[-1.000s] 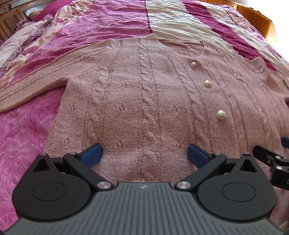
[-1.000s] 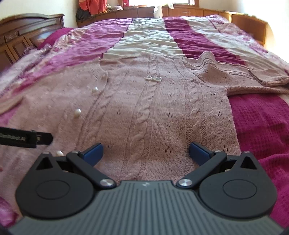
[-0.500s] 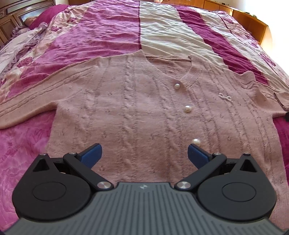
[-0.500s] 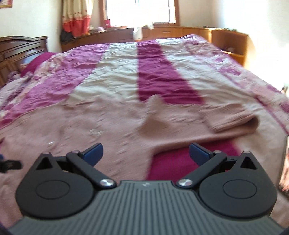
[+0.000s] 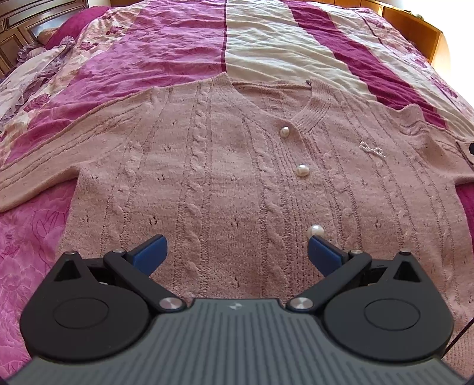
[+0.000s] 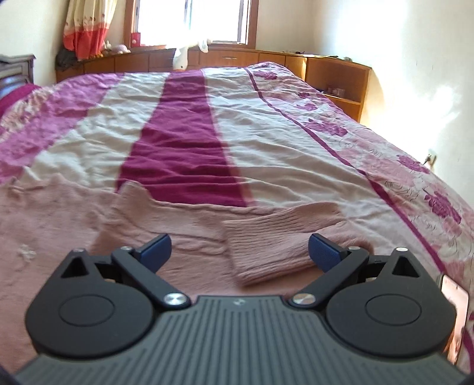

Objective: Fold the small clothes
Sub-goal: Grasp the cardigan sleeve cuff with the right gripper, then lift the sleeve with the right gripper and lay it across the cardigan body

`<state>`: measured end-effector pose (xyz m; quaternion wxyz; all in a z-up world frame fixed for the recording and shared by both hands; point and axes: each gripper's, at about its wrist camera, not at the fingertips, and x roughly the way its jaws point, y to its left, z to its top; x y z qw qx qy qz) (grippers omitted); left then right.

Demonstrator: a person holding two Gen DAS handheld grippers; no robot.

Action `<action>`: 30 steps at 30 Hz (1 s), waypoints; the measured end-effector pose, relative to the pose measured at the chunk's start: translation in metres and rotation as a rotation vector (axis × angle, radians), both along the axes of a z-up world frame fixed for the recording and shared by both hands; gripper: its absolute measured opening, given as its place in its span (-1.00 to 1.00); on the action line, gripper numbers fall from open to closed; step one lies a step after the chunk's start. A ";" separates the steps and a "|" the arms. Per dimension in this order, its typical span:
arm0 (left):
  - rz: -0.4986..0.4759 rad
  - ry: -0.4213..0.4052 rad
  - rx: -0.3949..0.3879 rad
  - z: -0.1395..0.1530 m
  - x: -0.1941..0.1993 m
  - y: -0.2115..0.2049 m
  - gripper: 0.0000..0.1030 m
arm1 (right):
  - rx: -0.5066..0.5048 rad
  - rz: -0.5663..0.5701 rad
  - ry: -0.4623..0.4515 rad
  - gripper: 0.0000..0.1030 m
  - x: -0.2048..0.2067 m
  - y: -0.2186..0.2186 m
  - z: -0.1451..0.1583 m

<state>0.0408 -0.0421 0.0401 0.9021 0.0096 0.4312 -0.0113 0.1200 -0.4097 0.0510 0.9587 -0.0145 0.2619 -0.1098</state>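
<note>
No writing reads in either view. Your left claw (image 5: 235,251) is spread wide and holds nothing, over the cardigan (image 5: 225,183), which lies flat on the bed (image 5: 266,47) ahead of it. Only this view shows the pearl buttons (image 5: 302,170), the nearest just beyond the right finger. Your right claw (image 6: 240,250) gapes empty too; its view alone shows the ribbed cuff (image 6: 266,245) between its fingers, plus a window (image 6: 216,17) far ahead.
</note>
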 end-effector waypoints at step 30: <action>0.021 -0.039 -0.007 0.002 -0.005 0.014 1.00 | 0.422 0.090 -0.092 -0.62 -0.015 0.013 0.041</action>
